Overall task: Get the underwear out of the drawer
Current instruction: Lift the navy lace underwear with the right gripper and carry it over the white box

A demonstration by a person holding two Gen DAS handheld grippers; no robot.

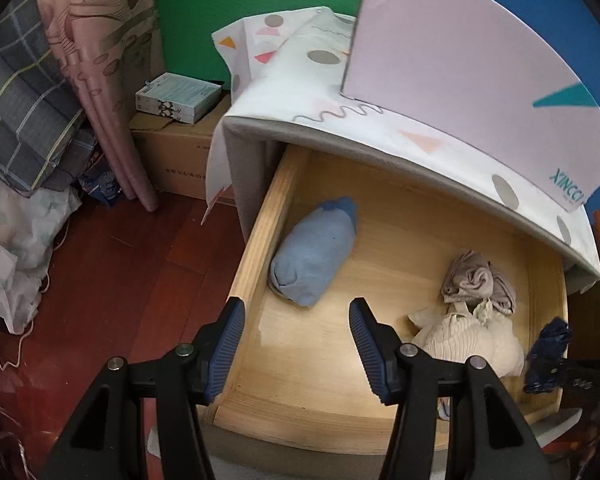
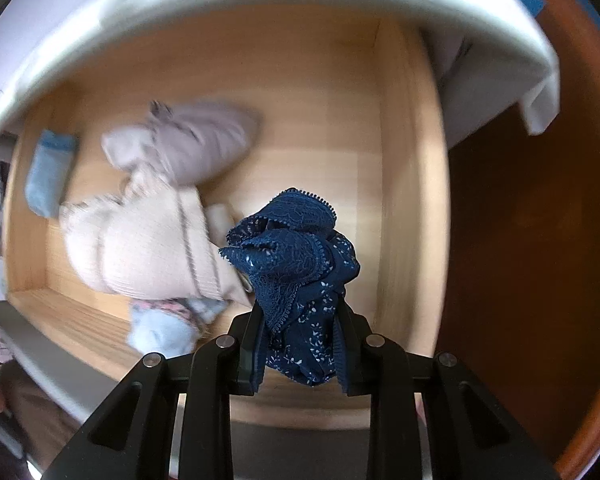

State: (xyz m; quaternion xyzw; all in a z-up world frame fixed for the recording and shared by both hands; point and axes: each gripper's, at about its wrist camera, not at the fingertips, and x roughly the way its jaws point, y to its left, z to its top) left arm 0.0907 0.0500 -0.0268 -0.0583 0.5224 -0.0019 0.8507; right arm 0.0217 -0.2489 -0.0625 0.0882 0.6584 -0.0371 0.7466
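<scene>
The wooden drawer [image 1: 255, 232] stands pulled out below a cloth-covered cabinet top. In it lie a rolled light-blue garment [image 1: 314, 254], a grey bundle [image 1: 476, 280] and a cream ribbed piece [image 1: 468, 340]. My left gripper [image 1: 297, 312] is open above the drawer's front left, its fingers apart with nothing between them, close to the light-blue roll. My right gripper [image 2: 300, 312] is shut on dark-blue lace underwear [image 2: 295, 264], held up above the drawer floor [image 2: 320, 128]. The same underwear [image 1: 548, 344] shows at the right edge of the left wrist view. A pale patterned piece [image 2: 167, 320] lies near the front.
A white board [image 1: 480, 80] leans on the cabinet top. Left of the drawer is red-brown floor [image 1: 119, 280] with a cardboard box [image 1: 175, 152], a small white box [image 1: 177, 96], a pink curtain [image 1: 99, 80] and piled bedding [image 1: 19, 120]. The drawer's grey front [image 2: 47, 344] edges it.
</scene>
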